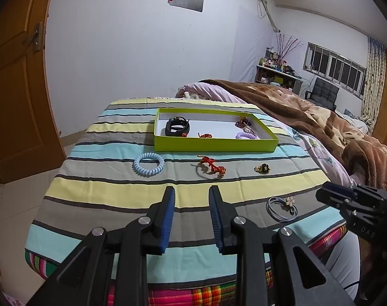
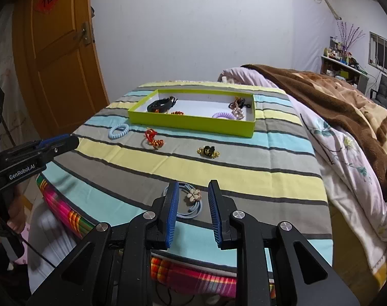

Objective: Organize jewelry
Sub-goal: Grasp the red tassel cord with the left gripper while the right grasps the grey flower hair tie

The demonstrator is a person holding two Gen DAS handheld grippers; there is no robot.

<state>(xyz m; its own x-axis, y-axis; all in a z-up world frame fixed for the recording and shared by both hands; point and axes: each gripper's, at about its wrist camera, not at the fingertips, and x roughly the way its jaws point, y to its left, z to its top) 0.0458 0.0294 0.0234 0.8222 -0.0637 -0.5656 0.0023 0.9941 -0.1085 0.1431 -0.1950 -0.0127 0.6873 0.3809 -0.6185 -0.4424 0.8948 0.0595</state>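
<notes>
Right wrist: flower hair tie (image 2: 190, 199) near striped cloth (image 2: 244, 173) edge

This is a bedroom in a lived-in home. Ahead of the tools lies a bed dressed in a striped cloth (image 1: 183, 178), and to their right are a floral quilt (image 2: 346, 158) and a brown plush blanket (image 1: 320, 117). A wooden door (image 2: 61, 58) with a red paper character stands to the front left. Far off to the right, a cluttered shelf (image 1: 277, 71), a barred window (image 1: 333, 66) with a patterned curtain (image 1: 374, 76) and a dark chair (image 1: 323, 93) line the wall.
</notes>
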